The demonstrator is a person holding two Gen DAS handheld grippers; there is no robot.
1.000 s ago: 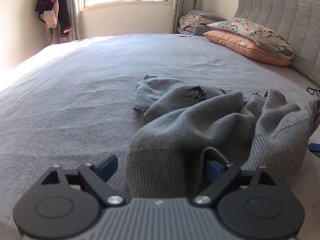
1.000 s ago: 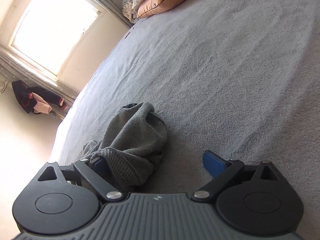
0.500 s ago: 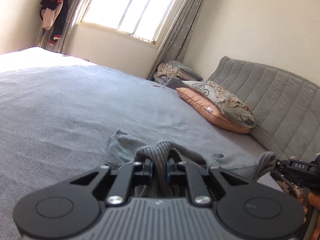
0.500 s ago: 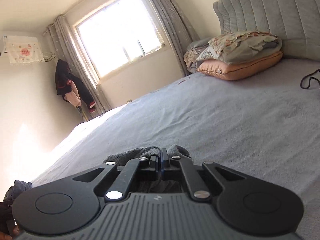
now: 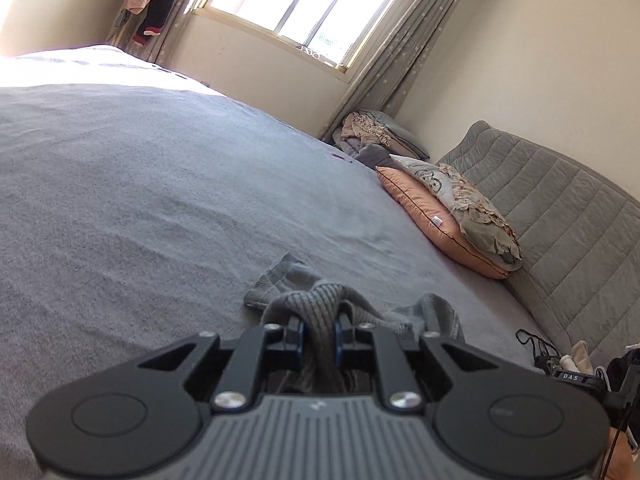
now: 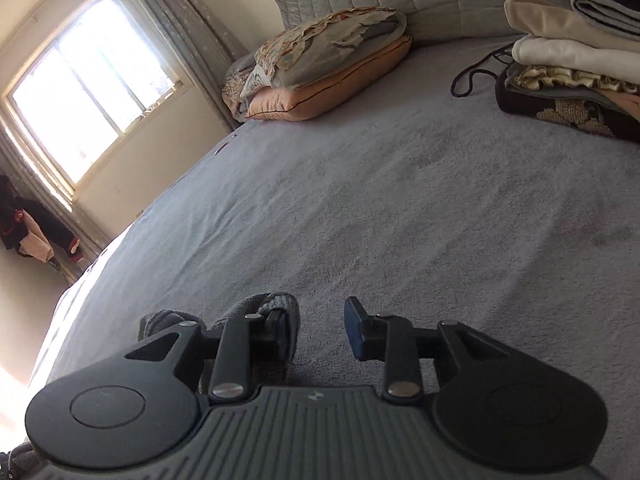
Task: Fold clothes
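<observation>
Left wrist view: the ribbed hem of the grey sweater (image 5: 320, 308) is pinched in the left gripper (image 5: 319, 330) and lifted above the bed (image 5: 160, 208). The right gripper (image 6: 316, 326) stands parted, its jaws having just been opening, with knit touching only one finger (image 6: 280, 326) (no grip is judged). The pick-up before spreading seems in hand; next, a fresh right-hand hold on the hem is called for. A second ago both grippers were wide open over the crumpled sweater.
</observation>
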